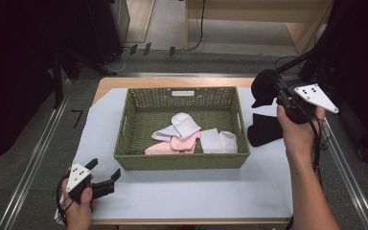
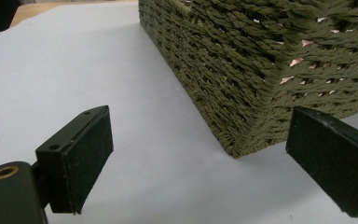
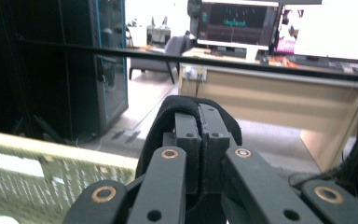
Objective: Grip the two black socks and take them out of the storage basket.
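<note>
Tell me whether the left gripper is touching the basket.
Apart. The left gripper view shows the left gripper open, with bare white table cover between its pads and the basket corner.

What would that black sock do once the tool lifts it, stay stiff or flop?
Probably flop: the black sock held by the right tool already drapes limply round its closed jaws. It looks light, since it hangs without sagging far. It seems unlikely to slip, as the fabric is pinched, though its free end may swing.

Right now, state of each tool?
Left tool: open, holding nothing, low over the table beside the green basket.
Right tool: closed on a black sock, lifted at the basket's right.
</note>
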A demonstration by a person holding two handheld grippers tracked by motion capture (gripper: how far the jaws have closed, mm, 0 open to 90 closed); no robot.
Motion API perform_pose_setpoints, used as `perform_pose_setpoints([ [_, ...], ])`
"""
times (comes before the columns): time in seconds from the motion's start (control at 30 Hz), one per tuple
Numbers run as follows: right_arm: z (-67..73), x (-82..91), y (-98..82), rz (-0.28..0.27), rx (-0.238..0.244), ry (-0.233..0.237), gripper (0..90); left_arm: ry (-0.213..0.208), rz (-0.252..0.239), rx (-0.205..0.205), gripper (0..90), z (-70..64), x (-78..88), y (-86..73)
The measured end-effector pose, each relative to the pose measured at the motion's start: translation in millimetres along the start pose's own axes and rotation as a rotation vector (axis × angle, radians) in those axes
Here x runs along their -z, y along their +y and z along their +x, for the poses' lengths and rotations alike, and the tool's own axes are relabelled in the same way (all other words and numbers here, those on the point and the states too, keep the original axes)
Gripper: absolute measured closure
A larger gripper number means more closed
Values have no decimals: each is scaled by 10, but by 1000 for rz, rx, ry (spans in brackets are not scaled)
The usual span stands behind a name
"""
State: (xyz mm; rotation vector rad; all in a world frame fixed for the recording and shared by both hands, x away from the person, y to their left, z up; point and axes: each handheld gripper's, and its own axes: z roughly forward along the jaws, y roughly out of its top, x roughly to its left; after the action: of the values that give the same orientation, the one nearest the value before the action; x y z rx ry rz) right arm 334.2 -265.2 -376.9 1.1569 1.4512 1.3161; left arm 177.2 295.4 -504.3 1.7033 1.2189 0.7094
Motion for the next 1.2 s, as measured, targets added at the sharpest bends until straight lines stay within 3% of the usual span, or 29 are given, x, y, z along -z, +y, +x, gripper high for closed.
perform_pose_setpoints([
  [0.07,-18,-7,-62,15,-2,-3,888,0,0,0,83,0,-1,0],
  [0.1,-51,-25,-195,44,-3,-11,888,0,0,0,83,0,-1,0],
  [0.13,-51,-25,-195,44,-3,-11,888,1,1,0,83,0,-1,0],
  [0.17,-82,-47,-327,72,-3,-17,888,1,3,-2,83,0,0,1],
  [0.2,-82,-47,-327,72,-3,-17,888,1,1,-2,83,-1,0,0],
  [0.33,-148,-81,-630,142,-4,-36,887,-1,-1,0,83,-1,0,0],
  [0.43,-176,-83,-738,171,4,-47,877,-2,-1,0,83,-1,0,-1],
  [0.5,-206,-70,-832,194,-1,-64,780,-2,0,-1,83,0,0,0],
  [0.6,-234,-5,-950,239,-50,-48,602,-1,0,-1,83,-1,1,0],
  [0.8,-242,181,-1003,237,-55,-23,515,3,3,-6,83,-4,2,1],
  [1.2,-436,658,-1120,201,-85,-30,522,5,6,-7,83,-7,0,2],
])
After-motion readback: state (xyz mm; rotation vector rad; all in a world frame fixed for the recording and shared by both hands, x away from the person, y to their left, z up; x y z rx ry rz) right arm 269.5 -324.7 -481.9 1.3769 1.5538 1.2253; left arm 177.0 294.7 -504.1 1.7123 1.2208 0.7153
